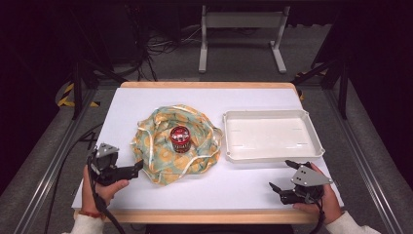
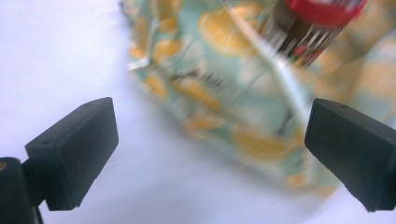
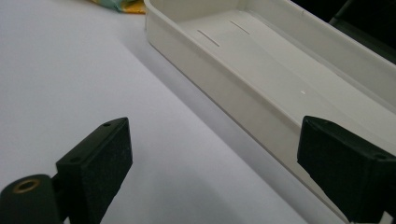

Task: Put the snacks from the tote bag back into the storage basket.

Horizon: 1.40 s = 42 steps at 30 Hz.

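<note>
Dark room, white table (image 1: 146, 192); cloth (image 1: 160, 144) under red can (image 1: 180, 138); both hand-held grippers wide, empty.

In the left gripper view, the patterned cloth (image 2: 233, 107) is blurred, and the red-lidded can (image 2: 313, 28), possibly a tin, is cut off by the top edge.

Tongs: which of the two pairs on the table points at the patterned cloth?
The left tongs, near the table's front-left corner, face the floral cloth. The right tongs sit by the white tray.
</note>
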Tool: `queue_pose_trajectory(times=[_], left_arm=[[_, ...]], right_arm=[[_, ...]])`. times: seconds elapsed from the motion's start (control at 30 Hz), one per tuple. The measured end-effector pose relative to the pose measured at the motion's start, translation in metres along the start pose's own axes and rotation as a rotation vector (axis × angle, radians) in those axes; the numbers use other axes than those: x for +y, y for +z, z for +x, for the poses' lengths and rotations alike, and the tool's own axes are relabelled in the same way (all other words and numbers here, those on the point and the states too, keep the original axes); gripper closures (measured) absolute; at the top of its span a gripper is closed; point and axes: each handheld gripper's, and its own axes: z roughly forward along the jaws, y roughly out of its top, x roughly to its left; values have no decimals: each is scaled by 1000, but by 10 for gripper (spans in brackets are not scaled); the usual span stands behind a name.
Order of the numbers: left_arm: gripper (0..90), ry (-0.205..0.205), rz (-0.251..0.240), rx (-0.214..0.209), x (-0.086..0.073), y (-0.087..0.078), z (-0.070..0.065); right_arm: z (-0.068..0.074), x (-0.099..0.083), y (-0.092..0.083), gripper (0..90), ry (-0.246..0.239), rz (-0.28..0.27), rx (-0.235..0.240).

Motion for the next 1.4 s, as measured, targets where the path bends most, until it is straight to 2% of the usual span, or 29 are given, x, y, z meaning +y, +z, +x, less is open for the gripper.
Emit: queue_pose_trajectory(times=[0.03, 0.13, 0.2, 0.23, 0.33, 0.47, 0.73, 0.87, 0.9, 1.0, 1.03, 1.07, 1.17, 1.23, 1.4], left_arm=[[43, 12, -2, -27, -7, 1, 2], [44, 45, -6, -42, -20, 7, 5], [48, 106, 8, -44, -26, 11, 3], [49, 135, 0, -37, -28, 12, 2], [52, 153, -5, -68, -29, 14, 1], [51, 169, -6, -73, -30, 14, 0], [54, 170, -11, -67, -29, 15, -4], [55, 134, -3, -85, -25, 16, -7], [56, 111, 2, -84, -23, 17, -8], [64, 64, 42, -70, -16, 18, -14], [65, 64, 42, -70, -16, 18, -14], [65, 48, 51, -81, -13, 18, -17], [67, 22, 69, -78, -5, 16, -22], [68, 15, 72, -82, -2, 16, -23], [60, 7, 120, -80, 12, 16, -32]], right_arm=[[0, 0, 0, 110, -2, -4, -1], [1, 1, -1, 110, -4, -7, -4], [2, 1, -1, 110, -14, -4, -5], [3, 3, -1, 110, -16, -10, -6], [3, 4, 1, 110, -20, -7, -1], [2, 4, 2, 110, -16, -8, 0], [2, 3, 2, 110, -17, -9, 3], [2, 3, 2, 110, -14, -7, 1], [2, 3, 2, 110, -14, -6, 2], [2, 3, 2, 110, -14, -1, 2], [2, 3, 2, 110, -14, -1, 2], [2, 2, 3, 110, -13, 0, 2], [2, 2, 3, 110, -13, 1, 3], [3, 2, 3, 110, -12, 3, 4], [3, 2, 3, 110, -15, 5, 5]])
